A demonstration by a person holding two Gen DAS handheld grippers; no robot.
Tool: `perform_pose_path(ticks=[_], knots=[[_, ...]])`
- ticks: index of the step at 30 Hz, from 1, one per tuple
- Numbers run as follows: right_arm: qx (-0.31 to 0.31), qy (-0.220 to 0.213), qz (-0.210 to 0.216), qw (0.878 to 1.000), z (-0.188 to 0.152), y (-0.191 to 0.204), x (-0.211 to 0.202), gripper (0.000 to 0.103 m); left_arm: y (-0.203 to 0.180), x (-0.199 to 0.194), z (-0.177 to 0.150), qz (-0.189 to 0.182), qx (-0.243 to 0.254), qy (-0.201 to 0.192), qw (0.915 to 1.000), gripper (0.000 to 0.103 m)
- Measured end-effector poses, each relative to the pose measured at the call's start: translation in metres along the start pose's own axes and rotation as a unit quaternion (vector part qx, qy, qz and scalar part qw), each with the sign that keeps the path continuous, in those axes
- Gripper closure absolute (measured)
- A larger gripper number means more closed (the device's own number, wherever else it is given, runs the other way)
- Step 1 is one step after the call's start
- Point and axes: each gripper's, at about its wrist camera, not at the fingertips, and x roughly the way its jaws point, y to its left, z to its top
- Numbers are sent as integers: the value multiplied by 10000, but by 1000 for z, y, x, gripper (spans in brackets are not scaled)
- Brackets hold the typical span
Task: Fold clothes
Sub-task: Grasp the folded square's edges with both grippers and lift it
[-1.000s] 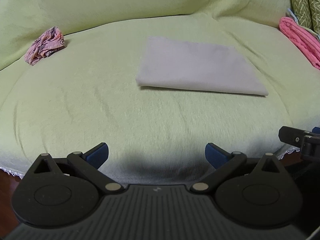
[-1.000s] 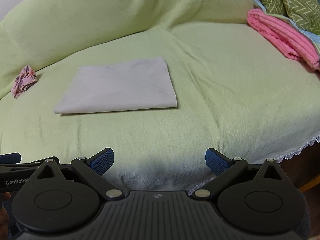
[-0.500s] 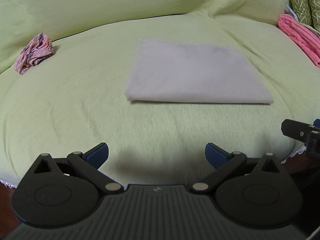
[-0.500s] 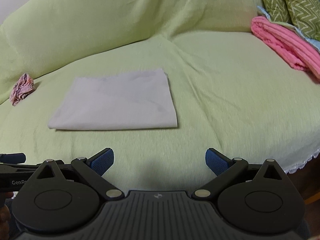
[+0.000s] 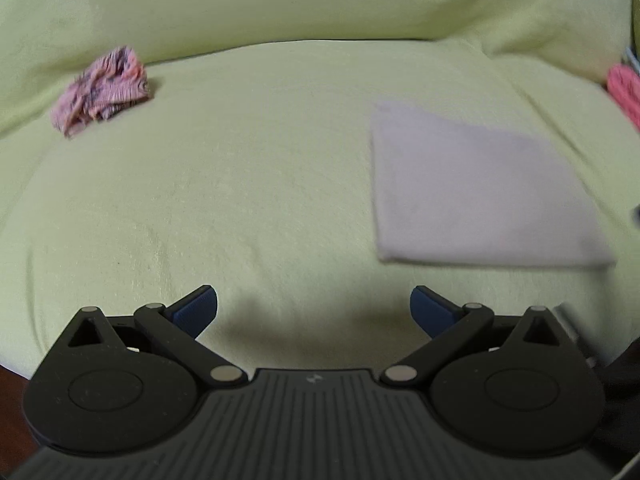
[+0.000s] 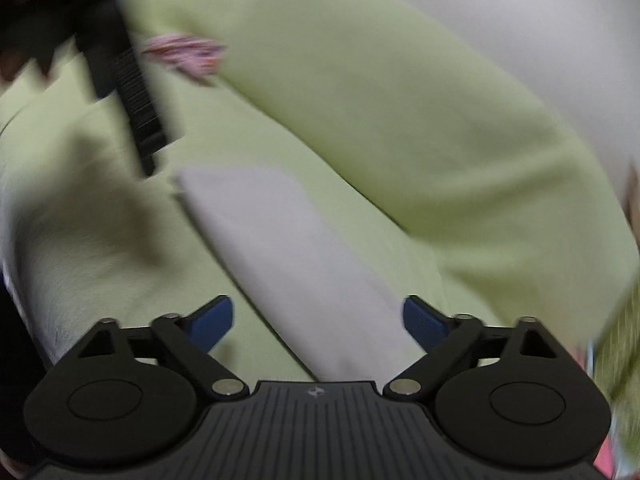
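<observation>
A folded pale grey cloth [image 5: 476, 188] lies flat on the green-covered sofa seat [image 5: 240, 200], right of centre in the left wrist view. My left gripper [image 5: 314, 308] is open and empty, low over the seat, left of the cloth's near corner. In the blurred right wrist view the same cloth [image 6: 304, 264] runs between the fingers of my right gripper [image 6: 318, 322], which is open and close over its near end. A crumpled pink patterned garment [image 5: 102, 94] lies at the far left by the backrest; it also shows in the right wrist view [image 6: 184, 54].
The sofa backrest [image 5: 320, 0] rises behind the seat. A pink folded towel [image 5: 626, 90] sits at the right edge. The left gripper's black body [image 6: 128, 80] crosses the upper left of the right wrist view. The seat's front edge lies at the lower left [image 5: 12, 364].
The left gripper has swung left, so the grey cloth now sits to its right. The right gripper has moved in fast and turned left, now close over the cloth's end. Both stay open.
</observation>
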Motion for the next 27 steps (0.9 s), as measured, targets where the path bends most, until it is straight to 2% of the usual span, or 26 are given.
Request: perform_pose_path(ticks=[3, 6, 7, 10, 12, 13, 14, 17, 21, 23, 27], knots=[[-594, -235, 102, 9979, 11, 21, 17, 34, 25, 6, 9, -394, -491, 138, 9979, 1], [-1141, -413, 210, 9924, 20, 38, 32, 40, 46, 14, 15, -832, -957, 272, 9915, 2], [-1324, -471, 242, 9898, 23, 44, 37, 41, 51, 17, 17, -981, -1104, 324, 9885, 2], [-1824, -608, 234, 9811, 29, 59, 51, 55, 61, 28, 23, -1461, -1540, 462, 9761, 3], [-2039, -645, 196, 9767, 32, 65, 59, 73, 66, 36, 27, -1807, -1849, 568, 9643, 4], [-2056, -612, 215, 9765, 34, 66, 64, 80, 69, 41, 29, -1988, -2007, 624, 9572, 5], [-2057, -585, 238, 9766, 35, 66, 67, 93, 71, 46, 31, -2181, -2174, 682, 9490, 5], [-1601, -658, 382, 9842, 40, 51, 69, 96, 79, 66, 37, -2868, -2728, 876, 9141, 8], [-1013, -851, 381, 9905, 46, 28, 65, 96, 82, 98, 42, -3710, -3393, 1111, 8573, 13], [-788, -941, 344, 9918, 50, 18, 63, 96, 76, 112, 46, -3960, -3514, 1184, 8400, 14], [-319, -1122, 339, 9926, 53, -3, 62, 96, 62, 131, 55, -4258, -3512, 1237, 8247, 34]])
